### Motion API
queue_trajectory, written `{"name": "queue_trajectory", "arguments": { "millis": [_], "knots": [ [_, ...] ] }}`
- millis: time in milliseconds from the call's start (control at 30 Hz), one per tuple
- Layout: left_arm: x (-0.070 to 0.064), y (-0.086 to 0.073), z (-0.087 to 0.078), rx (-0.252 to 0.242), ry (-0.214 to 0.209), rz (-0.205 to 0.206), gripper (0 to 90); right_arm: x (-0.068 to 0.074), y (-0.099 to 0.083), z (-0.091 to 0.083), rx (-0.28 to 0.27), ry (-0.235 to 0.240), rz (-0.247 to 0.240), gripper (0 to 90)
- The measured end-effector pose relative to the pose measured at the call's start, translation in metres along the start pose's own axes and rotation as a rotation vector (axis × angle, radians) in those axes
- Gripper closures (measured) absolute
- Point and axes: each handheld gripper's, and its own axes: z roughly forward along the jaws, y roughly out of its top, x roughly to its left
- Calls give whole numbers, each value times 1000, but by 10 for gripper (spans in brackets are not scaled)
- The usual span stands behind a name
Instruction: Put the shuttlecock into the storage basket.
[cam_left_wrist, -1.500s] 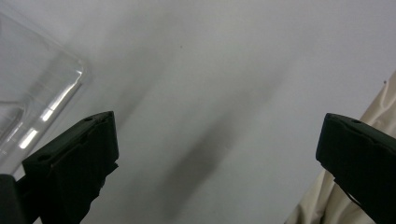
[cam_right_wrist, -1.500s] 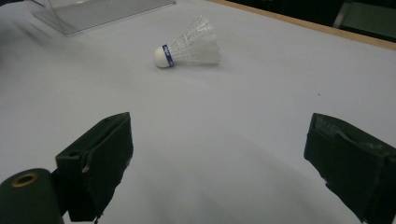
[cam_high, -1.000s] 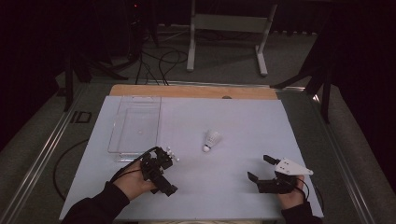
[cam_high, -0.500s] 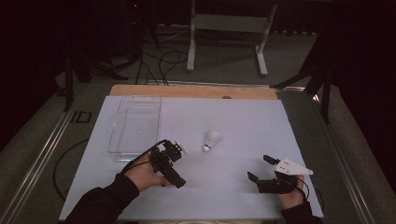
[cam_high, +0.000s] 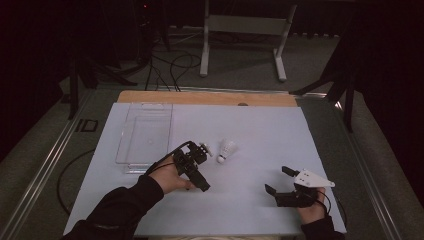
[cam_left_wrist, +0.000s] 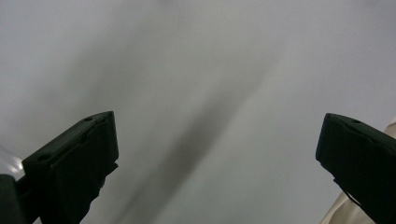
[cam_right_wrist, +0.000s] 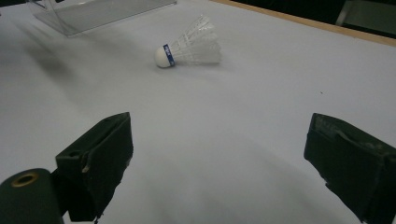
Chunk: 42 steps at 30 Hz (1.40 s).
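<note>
White table (cam_high: 250, 130): blurred left tongs (cam_left_wrist: 217, 154) gape.

the left gripper view is blurry, just grey worktop (cam_left_wrist: 210, 93) with dark smears. a pale thing (cam_left_wrist: 348, 212) is cut off at its bottom right corner; what it is, i cannot tell.

The table (cam_high: 260, 125) is covered by a white sheet, with a bare wooden strip along its far edge. A white shuttlecock (cam_high: 227, 150) lies on its side; a clear plastic tray (cam_high: 145, 136) sits just left of it
</note>
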Motion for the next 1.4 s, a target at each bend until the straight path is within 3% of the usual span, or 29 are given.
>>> {"name": "queue_trajectory", "arguments": {
  "millis": [233,367,667,1233,1400],
  "knots": [
    [5,17,4,-19,-4,-55,0,0,0,0,-1,2,-1,83],
    [7,26,4,-28,-4,-66,0,0,0,0,0,3,-1,83],
    [2,45,7,-19,62,-79,0,0,0,0,-1,2,0,83],
    [18,75,23,-46,2,-230,0,-1,-1,0,-4,-8,2,83],
    [20,79,29,-52,7,-255,0,-1,0,0,-3,-5,2,83]
  ]
}}
